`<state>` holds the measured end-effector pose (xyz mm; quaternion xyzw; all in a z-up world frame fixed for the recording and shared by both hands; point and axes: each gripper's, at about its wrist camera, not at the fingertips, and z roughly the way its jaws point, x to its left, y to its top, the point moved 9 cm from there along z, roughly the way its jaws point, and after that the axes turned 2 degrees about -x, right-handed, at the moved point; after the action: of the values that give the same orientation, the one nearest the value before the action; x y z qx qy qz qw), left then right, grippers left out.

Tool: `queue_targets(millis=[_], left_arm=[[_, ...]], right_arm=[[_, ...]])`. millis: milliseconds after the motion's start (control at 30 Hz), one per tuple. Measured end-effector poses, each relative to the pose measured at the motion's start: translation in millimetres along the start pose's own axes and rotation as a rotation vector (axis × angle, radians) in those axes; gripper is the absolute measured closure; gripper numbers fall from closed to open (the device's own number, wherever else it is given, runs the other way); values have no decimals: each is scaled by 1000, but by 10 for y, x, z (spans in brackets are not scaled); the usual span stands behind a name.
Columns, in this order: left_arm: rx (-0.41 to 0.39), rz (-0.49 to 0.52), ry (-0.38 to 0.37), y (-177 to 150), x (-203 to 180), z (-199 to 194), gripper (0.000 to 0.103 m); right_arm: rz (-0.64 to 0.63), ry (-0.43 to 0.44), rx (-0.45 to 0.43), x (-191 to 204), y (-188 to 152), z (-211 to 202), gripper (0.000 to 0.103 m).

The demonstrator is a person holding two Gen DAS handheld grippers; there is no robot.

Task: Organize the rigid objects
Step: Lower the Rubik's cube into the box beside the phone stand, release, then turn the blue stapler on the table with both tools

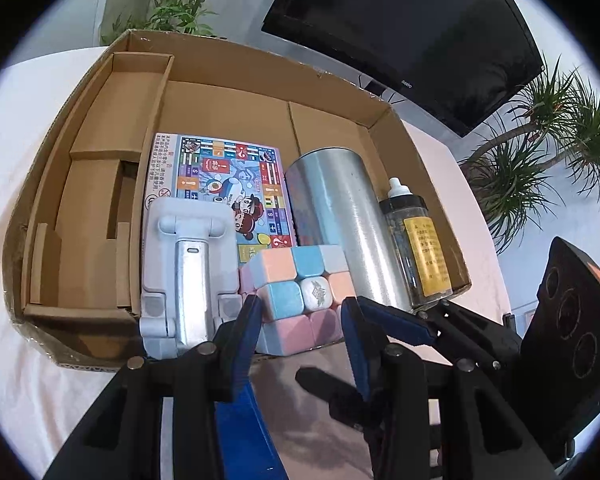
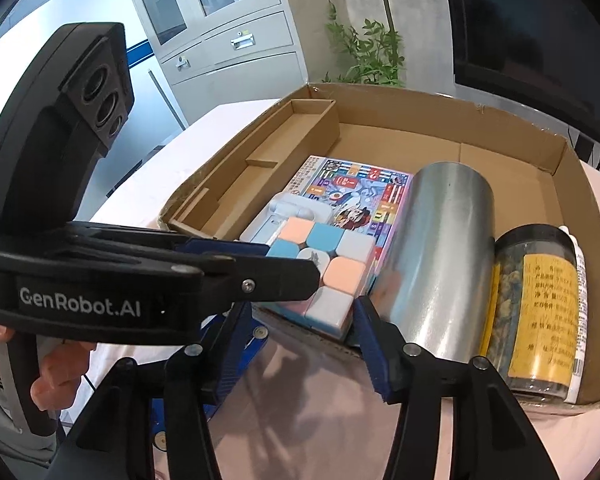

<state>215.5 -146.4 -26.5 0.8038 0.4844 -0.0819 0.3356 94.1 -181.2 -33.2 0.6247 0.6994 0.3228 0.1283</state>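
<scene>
The left gripper [image 1: 300, 312] brackets the pastel puzzle cube [image 1: 300, 284] at the cardboard box's [image 1: 228, 44] near edge (jaws apart, unclamped); close squarely on opposite faces, while the right gripper [image 2: 300, 320] hovers released

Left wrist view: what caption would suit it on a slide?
Open left gripper poised at a pastel puzzle cube in a cardboard box, beside a metal cylinder.
</scene>
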Motion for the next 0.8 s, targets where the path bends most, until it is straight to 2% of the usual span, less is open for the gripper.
queue_targets(millis=[67, 167, 200, 233, 300, 367, 433, 567, 667, 733, 800], left_arm=[[-9, 9, 3, -8, -23, -28, 64], [-68, 39, 21, 20, -72, -178, 61], [-103, 59, 33, 30, -91, -277, 56], [-134, 70, 43, 30, -97, -368, 50], [-189, 70, 69, 14, -56, -557, 19], [-229, 51, 76, -49, 22, -733, 19], [-210, 28, 67, -192, 138, -812, 19], [-112, -58, 45, -525, 437, -691, 19], [-27, -107, -26, -747, 524, -460, 20], [20, -132, -53, -846, 535, -291, 25], [53, -137, -101, -899, 458, -174, 41]], right_arm=[[8, 11, -2, 24, -9, -23, 42], [13, -25, -39, 17, -11, -139, 27], [17, -28, -59, 21, -19, -205, 23], [23, -24, -74, 28, -31, -262, 22], [44, -17, -105, 43, -101, -392, 12], [47, -7, -109, 91, -227, -465, 10], [49, 16, -78, 181, -414, -457, 10], [94, 112, 47, 483, -813, -243, 10], [88, 165, 69, 715, -913, -206, 10], [63, 162, 65, 801, -945, -238, 10], [48, 150, 64, 827, -978, -277, 10]])
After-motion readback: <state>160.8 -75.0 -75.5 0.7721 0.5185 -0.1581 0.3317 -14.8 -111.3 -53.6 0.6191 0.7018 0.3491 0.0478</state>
